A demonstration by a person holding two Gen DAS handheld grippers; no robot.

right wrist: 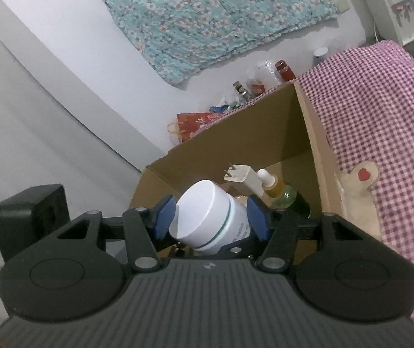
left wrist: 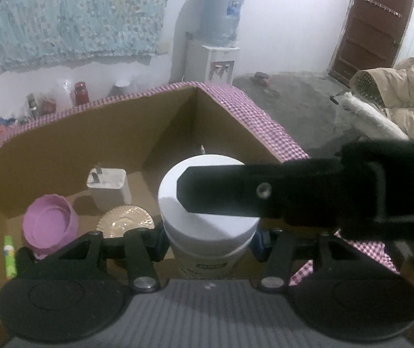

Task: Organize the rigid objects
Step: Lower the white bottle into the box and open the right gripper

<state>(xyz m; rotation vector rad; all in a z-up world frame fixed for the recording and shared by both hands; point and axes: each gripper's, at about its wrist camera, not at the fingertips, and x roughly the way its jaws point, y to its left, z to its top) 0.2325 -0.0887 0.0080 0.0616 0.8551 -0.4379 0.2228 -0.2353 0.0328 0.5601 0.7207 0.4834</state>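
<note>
A white lidded jar point(left wrist: 210, 203) is held over the open cardboard box point(left wrist: 61, 150), pinched between the blue pads point(left wrist: 260, 245) of the left gripper point(left wrist: 210, 243); the pads are seen pressed against the jar's body just below the lid, one on each side. In the right wrist view the same jar point(right wrist: 207, 217) is seen tilted, its flat lid turned toward the camera, and it sits between the blue pads point(right wrist: 257, 217) of the right gripper point(right wrist: 210, 217). Both of those pads lie against the jar's sides, so the jar is gripped by both tools at once. In the left wrist view a black finger of the right gripper point(left wrist: 221, 191) is seen crossing over the lid from the right edge.

The box stands on a surface covered with a purple checked cloth point(right wrist: 381, 116), and its far corner is seen deep and shadowed. On the box floor, toward its left wall, a pink bowl-shaped lid point(left wrist: 50, 220) lies beside a gold embossed disc point(left wrist: 124, 223), and behind them a white plug adapter point(left wrist: 108, 185) stands with its prongs up. A green tube point(left wrist: 9, 256) lies along the near-left edge. In the right wrist view a dropper bottle of amber liquid point(right wrist: 273, 185) and a green glass bottle point(right wrist: 291, 200) are seen near the right wall — partly hidden behind the jar.

Beyond the box, a water dispenser point(left wrist: 218, 43), a floral curtain point(left wrist: 61, 14), a brown door point(left wrist: 375, 26) and a beige coat point(left wrist: 404, 98) are visible.
</note>
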